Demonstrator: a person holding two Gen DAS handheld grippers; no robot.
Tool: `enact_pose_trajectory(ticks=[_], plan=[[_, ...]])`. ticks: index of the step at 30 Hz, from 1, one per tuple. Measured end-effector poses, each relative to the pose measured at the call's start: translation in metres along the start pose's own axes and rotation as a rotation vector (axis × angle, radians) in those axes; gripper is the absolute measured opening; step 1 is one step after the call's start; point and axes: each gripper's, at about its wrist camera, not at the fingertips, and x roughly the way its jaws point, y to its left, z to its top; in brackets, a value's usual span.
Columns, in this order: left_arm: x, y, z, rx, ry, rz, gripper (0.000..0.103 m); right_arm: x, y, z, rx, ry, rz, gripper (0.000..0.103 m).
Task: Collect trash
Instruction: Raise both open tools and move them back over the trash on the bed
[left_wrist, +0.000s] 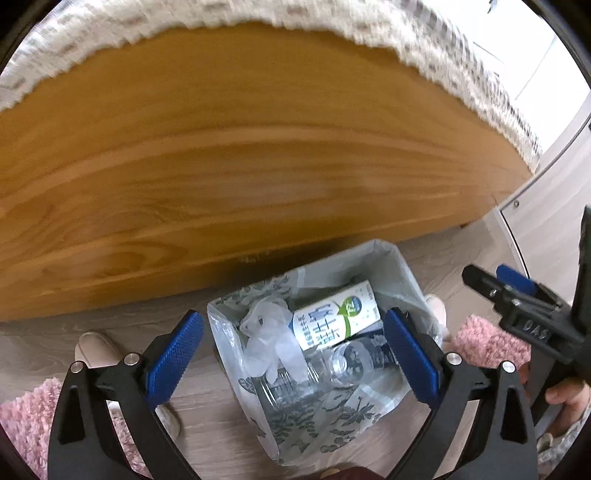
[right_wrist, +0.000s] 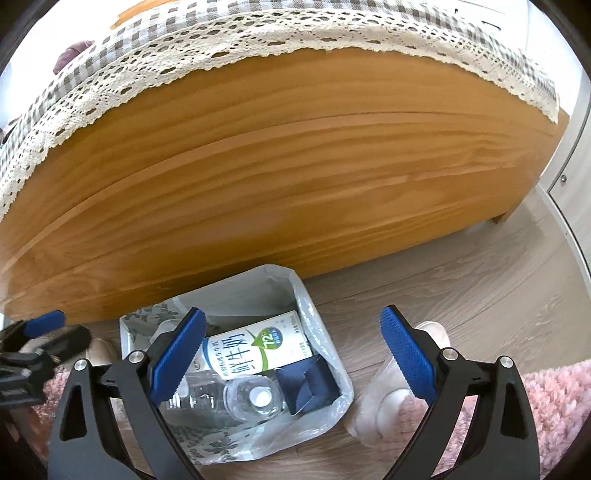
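Note:
A small bin (left_wrist: 400, 264) lined with a grey plastic bag stands on the floor against a wooden bed side. In it lie a white and green milk carton (left_wrist: 334, 315), a crumpled clear glove (left_wrist: 271, 332) and a clear plastic bottle (left_wrist: 354, 360). My left gripper (left_wrist: 293, 356) hangs open above the bin, nothing between its blue pads. In the right wrist view the bin (right_wrist: 282, 275) holds the carton (right_wrist: 258, 345), the bottle (right_wrist: 253, 398) and a dark blue box (right_wrist: 310, 384). My right gripper (right_wrist: 293, 354) is open and empty over the bin's right part.
The wooden bed side (right_wrist: 295, 166) rises behind the bin, with a lace-edged checked cover (right_wrist: 221, 29) above. Pink fluffy rugs (right_wrist: 554, 406) and pale slippers (right_wrist: 391, 398) flank the bin. A white cabinet door (left_wrist: 554, 192) stands at right. A hand (left_wrist: 565, 395) grips the right tool.

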Motion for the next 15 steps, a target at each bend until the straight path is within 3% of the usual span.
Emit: enact_pose_trajectory(ticks=[7, 15], plan=[[-0.038, -0.006, 0.005, 0.028, -0.184, 0.026, 0.095, -0.015, -0.001, 0.004, -0.001, -0.067, -0.039, 0.091], [-0.098, -0.022, 0.011, 0.106, -0.434, 0.028, 0.095, -0.058, 0.009, 0.024, -0.046, -0.211, -0.022, 0.091]])
